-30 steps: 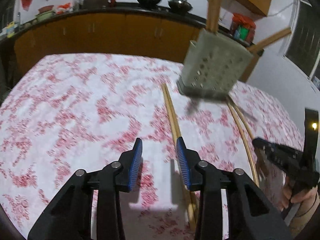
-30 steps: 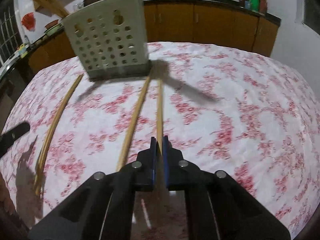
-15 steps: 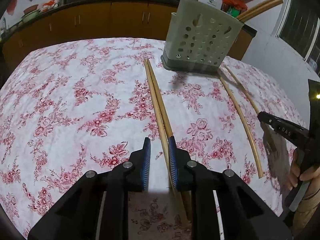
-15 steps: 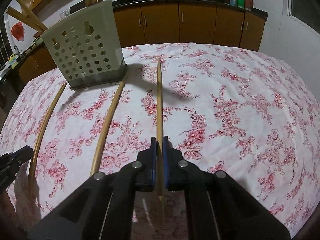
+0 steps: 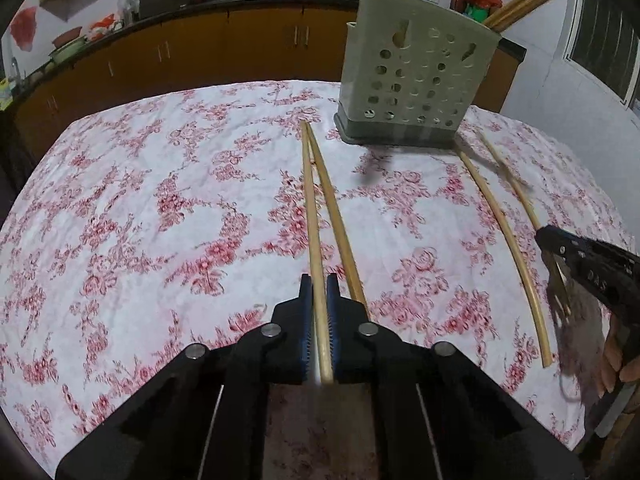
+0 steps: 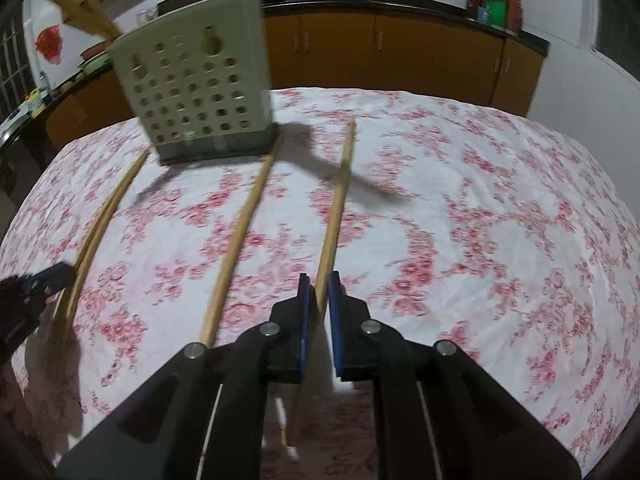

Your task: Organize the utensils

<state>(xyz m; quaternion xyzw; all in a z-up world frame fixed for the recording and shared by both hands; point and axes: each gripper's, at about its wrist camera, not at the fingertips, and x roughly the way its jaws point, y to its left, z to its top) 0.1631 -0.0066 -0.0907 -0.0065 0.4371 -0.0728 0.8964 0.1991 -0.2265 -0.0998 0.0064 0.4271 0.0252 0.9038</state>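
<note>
Several wooden chopsticks lie on a flowered tablecloth (image 5: pixel 160 208) in front of a pale perforated utensil holder (image 5: pixel 416 80) with more sticks standing in it. My left gripper (image 5: pixel 319 280) is shut on the left chopstick (image 5: pixel 310 208) of a pair; its twin (image 5: pixel 336 216) lies just to the right, untouched. In the right wrist view my right gripper (image 6: pixel 319 280) is shut on another chopstick (image 6: pixel 336 208), whose far end points toward the holder (image 6: pixel 196 92). A free chopstick (image 6: pixel 240 236) lies to its left.
Orange cabinets and a dark counter (image 5: pixel 224 0) with pans run behind the table. The right gripper's black body (image 5: pixel 580 264) and a hand show at the right edge of the left wrist view. The left gripper's tip (image 6: pixel 36 284) shows at the left edge of the right wrist view.
My left gripper's jaws have closed from wide apart onto the left chopstick of the pair, after shifting toward it. My right gripper has kept its hold on its chopstick.
</note>
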